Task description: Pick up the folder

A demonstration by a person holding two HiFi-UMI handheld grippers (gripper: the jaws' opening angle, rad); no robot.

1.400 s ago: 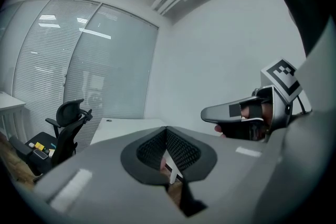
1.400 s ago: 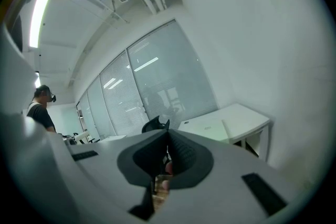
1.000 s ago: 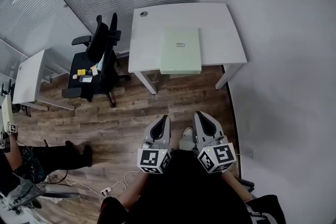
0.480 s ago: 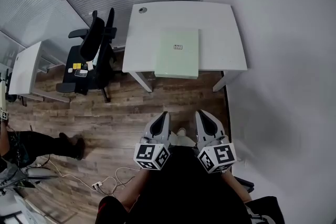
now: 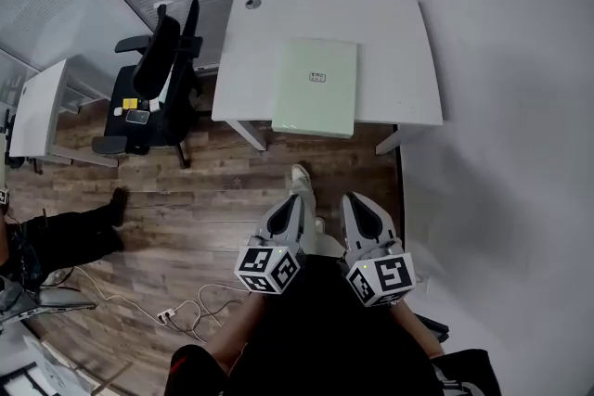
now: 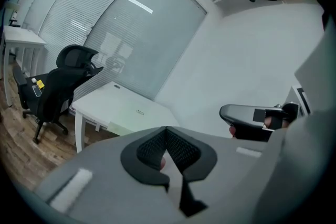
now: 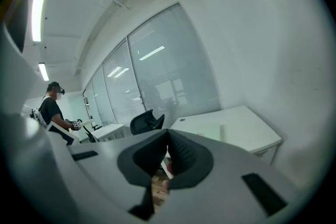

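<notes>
One pale green folder [image 5: 316,88] lies flat on the white desk [image 5: 399,23], toward the near side. Its near edge seems to project a little past the desk's front. Nothing else rests on the desk top. Both claws hang over the wooden floor [image 5: 232,190], well apart from the folder, so the task is judged to be at the approach stage.

Risks noted:
- **Nothing to grip from above:** The folder is thin and lies flush on the desk. A claw brought down on its face would find nothing to bite and would likely only push it. The projecting edge is the probable point of purchase.
- **Closed claw at the edge:** A claw arriving closed would shove the folder back across the desk or skew it. The jaws need to be opened before contact.
- **One-sided grip:** Holding a wide, limp folder by one side may let it sag or spill its contents. Whether it holds papers cannot be told.
- **Path:** The black office chair [image 5: 158,79] beside the desk's left end stands clear of the direct path.

Claw state:
- **Left claw** [image 5: 291,205]: jaws fully together, pads meeting, nothing between them.
- **Right claw** [image 5: 356,203]: jaws likewise closed tip to tip, and empty.

Neither claw touches anything.
</notes>
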